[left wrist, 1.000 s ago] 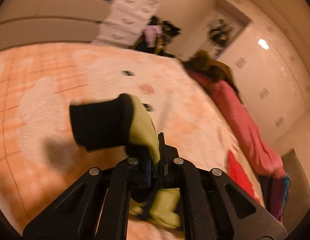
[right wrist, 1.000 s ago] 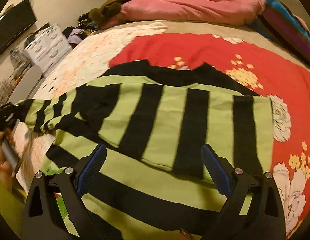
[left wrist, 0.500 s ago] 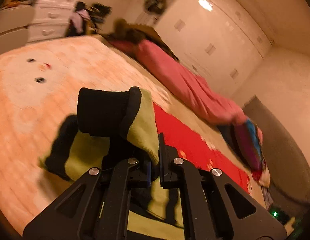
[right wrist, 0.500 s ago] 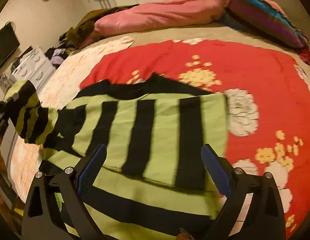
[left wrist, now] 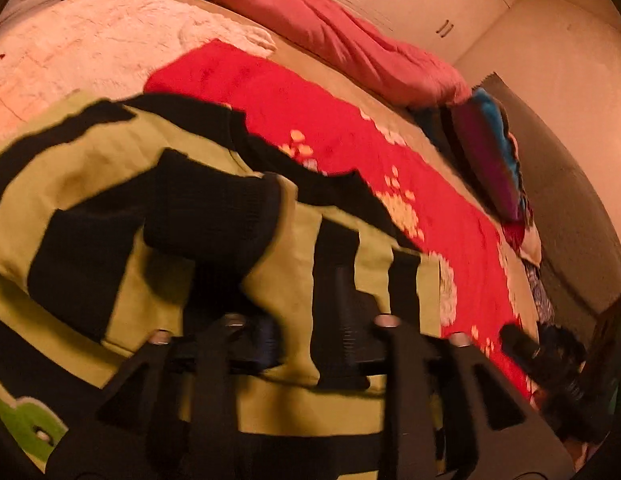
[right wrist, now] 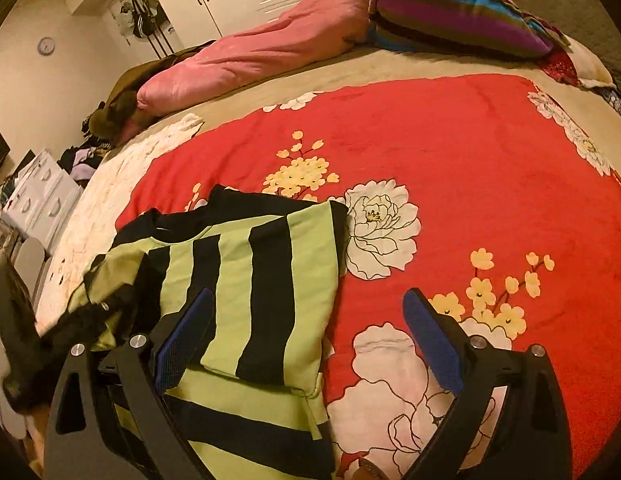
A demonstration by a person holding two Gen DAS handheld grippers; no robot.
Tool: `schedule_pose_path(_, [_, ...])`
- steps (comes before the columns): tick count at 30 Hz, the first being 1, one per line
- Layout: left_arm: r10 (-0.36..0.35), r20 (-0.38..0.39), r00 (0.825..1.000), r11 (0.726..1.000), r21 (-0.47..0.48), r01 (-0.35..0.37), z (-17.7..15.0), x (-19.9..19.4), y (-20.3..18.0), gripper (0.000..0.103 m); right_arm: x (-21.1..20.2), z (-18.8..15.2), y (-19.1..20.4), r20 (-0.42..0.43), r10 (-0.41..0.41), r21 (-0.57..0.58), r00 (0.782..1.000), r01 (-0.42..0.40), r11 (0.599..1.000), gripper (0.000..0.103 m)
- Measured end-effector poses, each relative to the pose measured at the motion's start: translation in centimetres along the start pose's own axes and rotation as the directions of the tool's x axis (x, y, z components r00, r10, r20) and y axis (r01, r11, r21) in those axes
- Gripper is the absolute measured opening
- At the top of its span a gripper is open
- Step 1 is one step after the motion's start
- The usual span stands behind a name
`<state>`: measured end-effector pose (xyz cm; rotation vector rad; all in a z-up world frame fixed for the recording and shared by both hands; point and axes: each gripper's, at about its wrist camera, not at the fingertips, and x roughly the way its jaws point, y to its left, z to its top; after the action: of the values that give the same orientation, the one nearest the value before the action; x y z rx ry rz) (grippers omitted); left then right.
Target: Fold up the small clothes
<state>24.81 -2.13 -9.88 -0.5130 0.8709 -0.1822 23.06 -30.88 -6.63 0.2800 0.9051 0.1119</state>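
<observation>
A green-and-black striped sweater (right wrist: pixel 270 264) lies on the bed with one side folded in over its body. In the left wrist view its left sleeve (left wrist: pixel 214 220), with a black cuff, is laid across the sweater's body (left wrist: pixel 90 184). My left gripper (left wrist: pixel 306 320) hovers just above it with jaws opening. The sleeve's green cloth still hangs between the fingers, against the left pad, and is no longer pinched. My right gripper (right wrist: pixel 308 300) stands wide open and holds nothing, above the sweater's right edge and the blanket.
A red floral blanket (right wrist: pixel 470 168) lies under the sweater and a white fluffy blanket (left wrist: pixel 110 40) to its left. A pink duvet (right wrist: pixel 270 48) and a striped pillow (right wrist: pixel 450 12) line the bed's far side. White drawers (right wrist: pixel 42 196) stand beyond the left edge.
My left gripper swung right with the sleeve, from over the white blanket to above the sweater's body, and its jaws have parted. The right gripper drifted right, towards the sweater's right edge.
</observation>
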Motion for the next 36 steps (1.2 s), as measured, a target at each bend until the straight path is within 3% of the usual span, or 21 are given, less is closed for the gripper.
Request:
schedule_pose_path(2, [-0.059,-0.056,0.997,0.997,0.046,0.062,-0.5,0.2,-0.7,0.068,0.0,0.0,-0.1,-0.003,0.006,0.013,1.000,-0.006,1.000,0.095])
schedule_pose_path(5, [-0.057,-0.058,0.997,0.992,0.114,0.063,-0.9,-1.6,-1.4,0.070,0.1,0.2,0.0,-0.009,0.024,0.022,1.000,-0.023,0.999,0.095])
schedule_pose_path(10, [-0.061,-0.064,0.996,0.997,0.035,0.064,-1.1,-5.2,1.2,0.076,0.3,0.5,1.1,0.000,0.024,0.001,1.000,-0.024,1.000,0.095])
schedule_pose_path(14, [0.043,-0.095,0.995,0.999,0.009,-0.042,-1.6,-5.4,4.1,0.076,0.9,0.1,3.1,-0.013,0.042,-0.040,0.999,-0.043,0.998,0.095])
schedule_pose_path(17, [0.090,-0.173,0.981,0.995,-0.031,-0.097,-2.0,-4.2,6.1,0.076,1.1,-0.2,4.2,-0.028,0.046,-0.054,0.999,-0.047,0.997,0.095])
schedule_pose_path(19, [0.060,-0.147,0.987,0.996,-0.063,-0.070,-1.9,-5.0,6.9,0.076,1.0,-0.3,4.7,-0.027,0.057,-0.060,0.998,-0.059,0.996,0.095])
schedule_pose_path(21, [0.090,-0.047,0.995,0.994,-0.054,-0.093,-0.9,-7.2,7.0,0.076,0.7,-0.6,5.9,-0.020,0.072,-0.094,0.997,-0.074,0.993,0.095])
schedule_pose_path(24, [0.176,0.094,0.980,0.984,-0.056,-0.171,0.3,-10.4,7.6,0.076,0.8,-1.7,8.9,-0.030,0.099,-0.185,0.995,-0.103,0.977,0.095])
schedule_pose_path(26, [0.261,0.182,0.948,0.963,-0.113,-0.244,0.5,-12.4,9.1,0.076,1.1,-2.9,11.8,-0.046,0.120,-0.274,0.992,-0.128,0.953,0.095])
schedule_pose_path(28, [0.305,0.220,0.927,0.949,-0.149,-0.277,0.4,-13.5,10.1,0.076,1.4,-4.5,15.5,-0.038,0.142,-0.384,0.989,-0.146,0.912,0.095])
schedule_pose_path(31, [0.348,0.267,0.899,0.934,-0.177,-0.309,0.1,-14.3,11.1,0.076,2.4,-6.8,20.0,-0.010,0.117,-0.535,0.993,-0.104,0.839,0.094])
schedule_pose_path(34, [0.373,0.251,0.893,0.925,-0.177,-0.336,0.0,-13.7,11.7,0.076,4.6,-8.4,23.2,0.007,0.068,-0.629,0.998,-0.048,0.776,0.092])
schedule_pose_path(36, [0.375,0.238,0.896,0.923,-0.184,-0.337,-0.2,-13.4,12.1,0.076,7.1,-9.1,24.3,0.012,-0.024,-0.681,1.000,0.026,0.732,0.084])
